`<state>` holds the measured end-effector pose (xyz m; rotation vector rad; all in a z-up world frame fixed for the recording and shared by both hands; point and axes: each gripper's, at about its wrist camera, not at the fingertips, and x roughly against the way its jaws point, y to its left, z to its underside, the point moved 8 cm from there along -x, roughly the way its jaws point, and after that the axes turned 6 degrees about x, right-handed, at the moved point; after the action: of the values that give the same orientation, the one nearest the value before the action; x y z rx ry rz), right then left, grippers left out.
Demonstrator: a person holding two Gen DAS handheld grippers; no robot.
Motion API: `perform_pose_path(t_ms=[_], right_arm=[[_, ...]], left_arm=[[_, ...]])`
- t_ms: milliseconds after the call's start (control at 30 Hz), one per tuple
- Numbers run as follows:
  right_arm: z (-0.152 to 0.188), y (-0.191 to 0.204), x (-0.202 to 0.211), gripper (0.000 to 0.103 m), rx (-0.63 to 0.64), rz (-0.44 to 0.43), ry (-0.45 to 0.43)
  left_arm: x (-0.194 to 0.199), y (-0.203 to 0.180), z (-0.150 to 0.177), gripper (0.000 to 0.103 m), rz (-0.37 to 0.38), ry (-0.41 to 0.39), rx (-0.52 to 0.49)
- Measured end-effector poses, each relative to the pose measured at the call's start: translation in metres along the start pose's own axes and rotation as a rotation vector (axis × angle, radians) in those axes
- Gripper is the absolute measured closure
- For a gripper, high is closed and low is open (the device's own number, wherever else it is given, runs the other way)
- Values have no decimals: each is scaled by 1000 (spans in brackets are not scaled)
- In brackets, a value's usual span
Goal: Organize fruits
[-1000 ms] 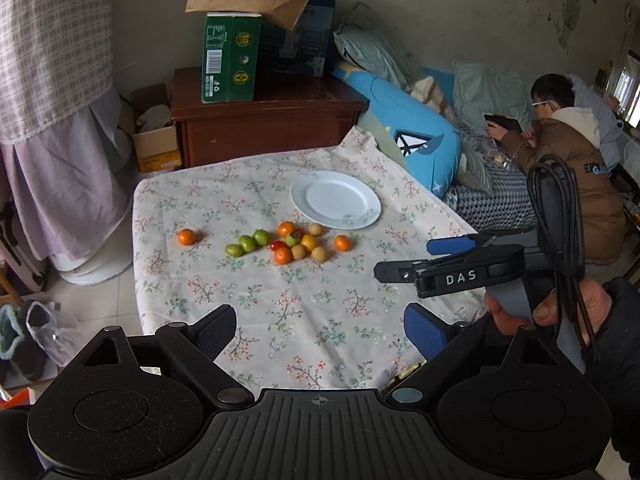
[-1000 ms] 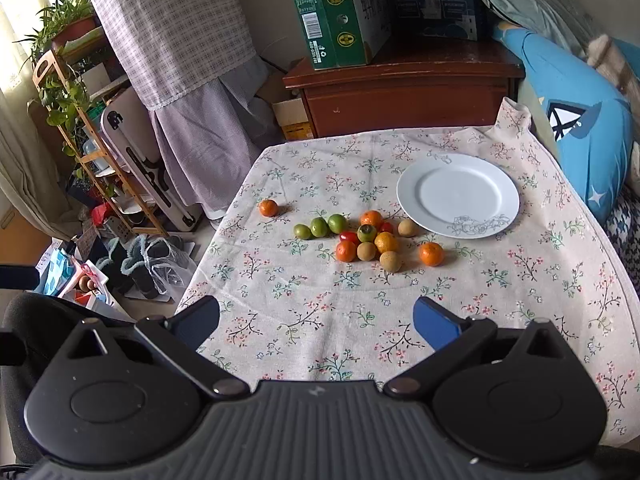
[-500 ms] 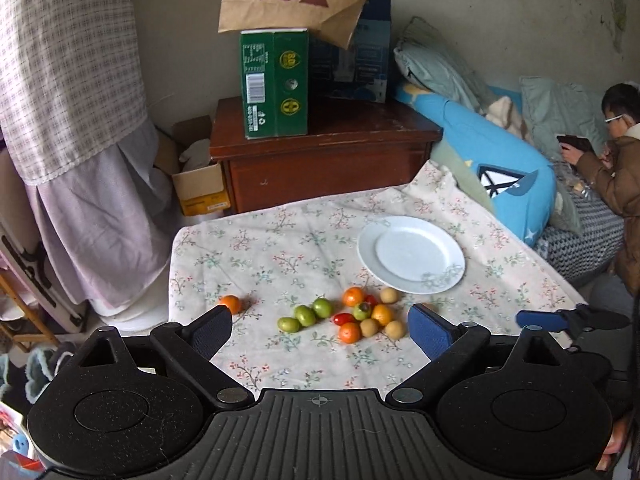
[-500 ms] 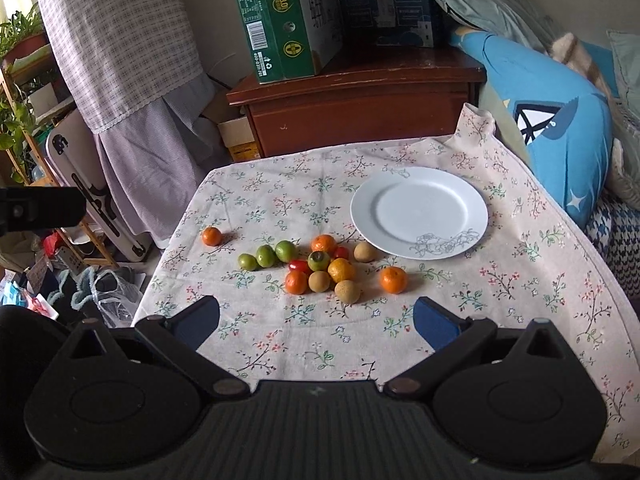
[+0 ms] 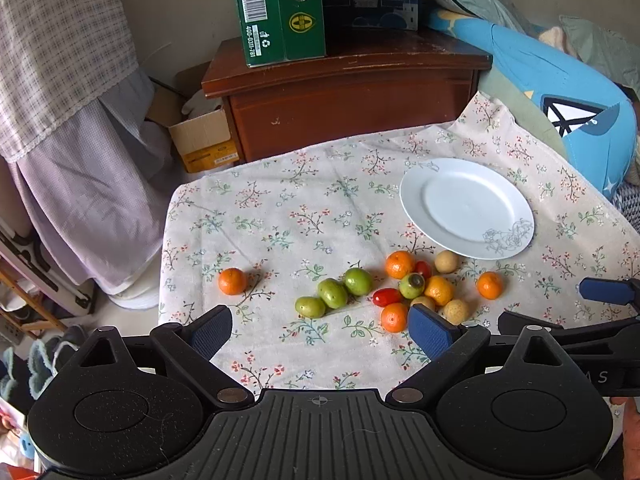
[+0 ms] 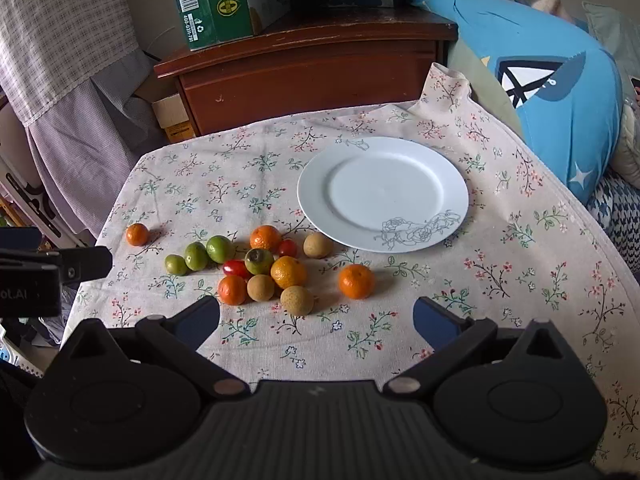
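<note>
Several small fruits lie loose on the flowered tablecloth (image 6: 520, 280): three green ones (image 6: 196, 255), small oranges (image 6: 357, 281), red cherry tomatoes (image 6: 235, 267) and tan longans (image 6: 296, 300). One orange (image 5: 232, 281) sits apart at the left. An empty white plate (image 6: 382, 192) stands behind the cluster; in the left wrist view the plate (image 5: 466, 207) is at the right. My left gripper (image 5: 320, 330) hovers open in front of the green fruits. My right gripper (image 6: 316, 322) hangs open in front of the cluster, holding nothing.
A dark wooden cabinet (image 5: 344, 92) with a green carton (image 5: 280, 8) stands behind the table. A blue cushion (image 6: 560, 92) lies at the right, checked cloth (image 5: 60, 60) hangs at the left, and a cardboard box (image 5: 204, 140) sits on the floor.
Both grippers have moved forward and lower toward the fruit cluster, so the table fills more of each view. Both stayed open. No fruit has moved.
</note>
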<state>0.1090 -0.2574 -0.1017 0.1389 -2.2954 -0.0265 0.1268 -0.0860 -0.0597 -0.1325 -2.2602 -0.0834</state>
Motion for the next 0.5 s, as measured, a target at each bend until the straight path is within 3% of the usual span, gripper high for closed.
perform_pose_path(t_ms=[267,500], right_arm=[[-5,-7,-25,1,-22,77,44],[-8,-6,-43,1,-25,88,80]], left_arm=[[-32,-5,1,7,-2,35,-19],[-57,3,3,7,-23,84,-26]])
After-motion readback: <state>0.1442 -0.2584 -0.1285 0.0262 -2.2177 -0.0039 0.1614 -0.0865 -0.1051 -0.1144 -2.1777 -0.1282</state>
